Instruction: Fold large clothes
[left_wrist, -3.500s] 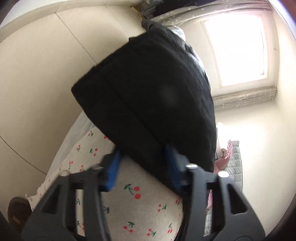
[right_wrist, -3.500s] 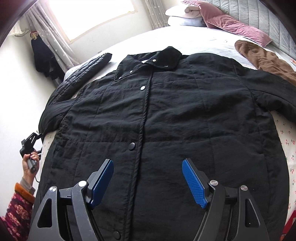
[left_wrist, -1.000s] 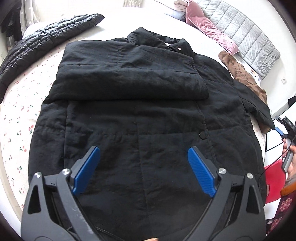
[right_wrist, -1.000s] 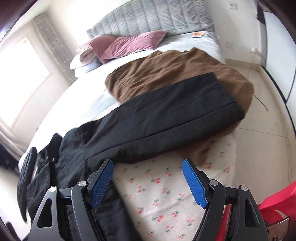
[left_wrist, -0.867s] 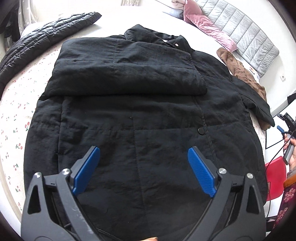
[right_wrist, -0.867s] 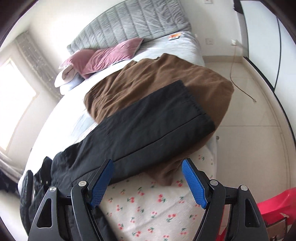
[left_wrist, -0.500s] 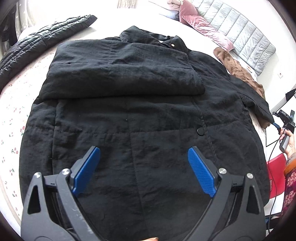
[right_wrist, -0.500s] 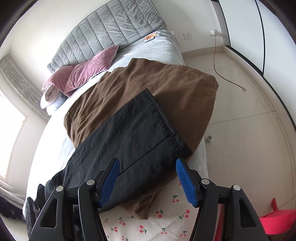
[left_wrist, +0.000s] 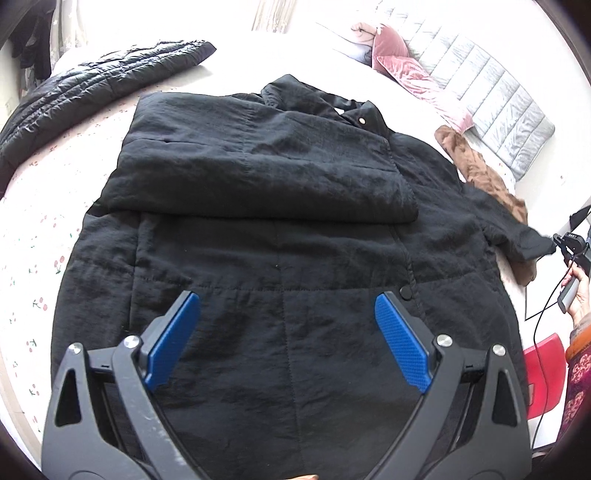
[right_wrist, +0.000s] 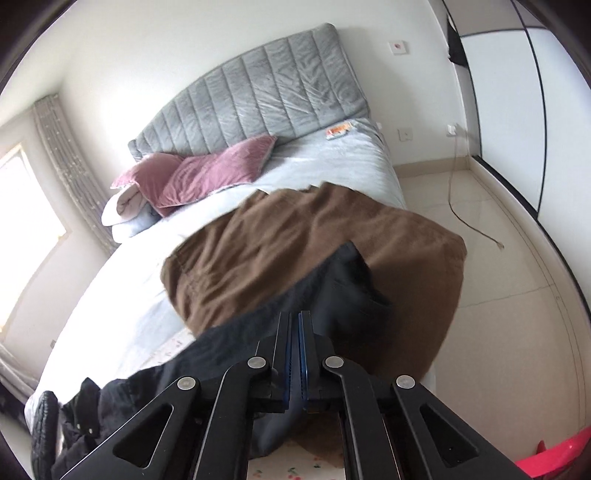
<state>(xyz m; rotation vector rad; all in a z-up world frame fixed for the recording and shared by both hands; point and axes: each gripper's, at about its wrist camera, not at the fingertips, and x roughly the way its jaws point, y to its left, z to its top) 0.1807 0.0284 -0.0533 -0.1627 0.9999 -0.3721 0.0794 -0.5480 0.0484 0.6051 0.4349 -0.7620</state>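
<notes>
A large black coat (left_wrist: 280, 229) lies flat on the bed, collar away from me. Its left sleeve (left_wrist: 258, 177) is folded across the chest. My left gripper (left_wrist: 284, 332) hovers open and empty above the coat's lower half. The coat's right sleeve (left_wrist: 517, 232) stretches to the bed's right edge, where the right gripper shows small in the left wrist view (left_wrist: 561, 243). In the right wrist view my right gripper (right_wrist: 294, 332) is shut on the black sleeve's cuff (right_wrist: 347, 288), which is lifted a little over a brown garment (right_wrist: 295, 243).
A black quilted jacket (left_wrist: 96, 92) lies at the far left of the cherry-print sheet (left_wrist: 40, 206). Pink pillows (right_wrist: 199, 173) and a grey headboard (right_wrist: 266, 92) are at the bed's head. A red stool (left_wrist: 543, 373) stands on the tiled floor (right_wrist: 517, 295) to the right.
My right gripper has closed on the black sleeve's cuff and lifted it slightly. My left gripper stays open and has drifted a little over the coat.
</notes>
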